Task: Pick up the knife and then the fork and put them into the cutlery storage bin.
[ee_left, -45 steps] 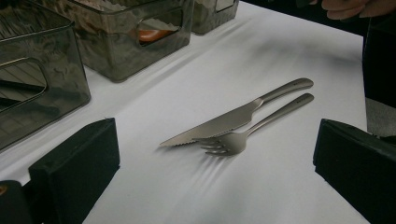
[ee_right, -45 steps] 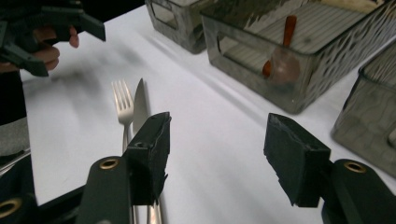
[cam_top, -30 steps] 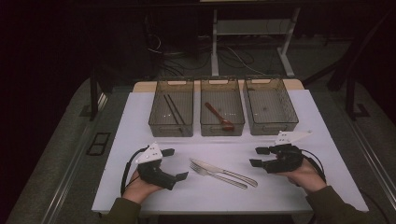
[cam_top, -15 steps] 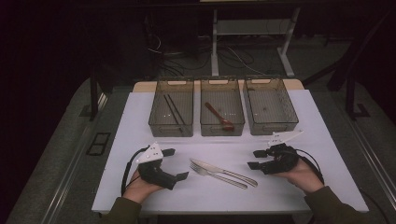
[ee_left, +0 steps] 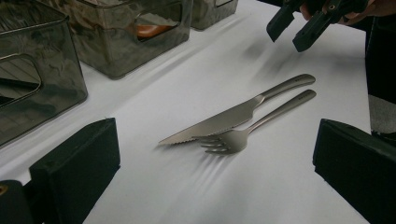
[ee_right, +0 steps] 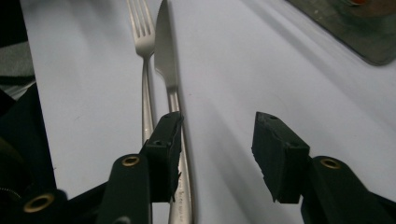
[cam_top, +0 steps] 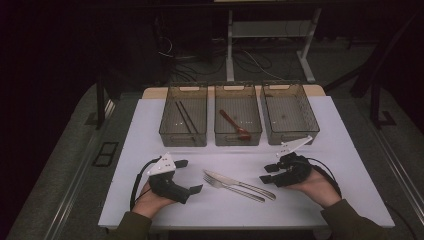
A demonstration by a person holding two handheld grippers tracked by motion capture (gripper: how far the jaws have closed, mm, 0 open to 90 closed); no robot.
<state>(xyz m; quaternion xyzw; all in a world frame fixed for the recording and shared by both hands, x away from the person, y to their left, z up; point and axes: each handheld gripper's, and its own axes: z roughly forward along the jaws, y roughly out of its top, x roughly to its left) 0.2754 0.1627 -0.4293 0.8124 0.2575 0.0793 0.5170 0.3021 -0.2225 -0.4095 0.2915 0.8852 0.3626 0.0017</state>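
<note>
A steel knife (cam_top: 240,182) and fork (cam_top: 235,189) lie side by side on the white table (cam_top: 150,130), handles to the right. My left gripper (cam_top: 190,176) rests left of them, wide open and pointing at their tips; its gripper view frames the knife (ee_left: 233,119) and fork (ee_left: 247,133) between my left gripper (ee_left: 212,177)'s jaws. My right gripper (cam_top: 266,174) sits at the handle ends, its jaws having just been closing, still open. In the right gripper view one jaw of my right gripper (ee_right: 219,135) hangs over the knife (ee_right: 166,51) handle beside the fork (ee_right: 144,42), bare table in the gap.
Three smoky plastic bins stand in a row behind the cutlery. The left bin (cam_top: 182,139) holds dark chopsticks (cam_top: 185,117), the middle bin (cam_top: 237,140) a wooden spoon (cam_top: 235,124), and the right bin (cam_top: 292,137) nothing visible. My right gripper (ee_left: 289,33) shows far off in the left gripper view.
My right gripper has shifted slightly left toward the cutlery handles and its jaws stand narrower. The left gripper, knife and fork have stayed put.
</note>
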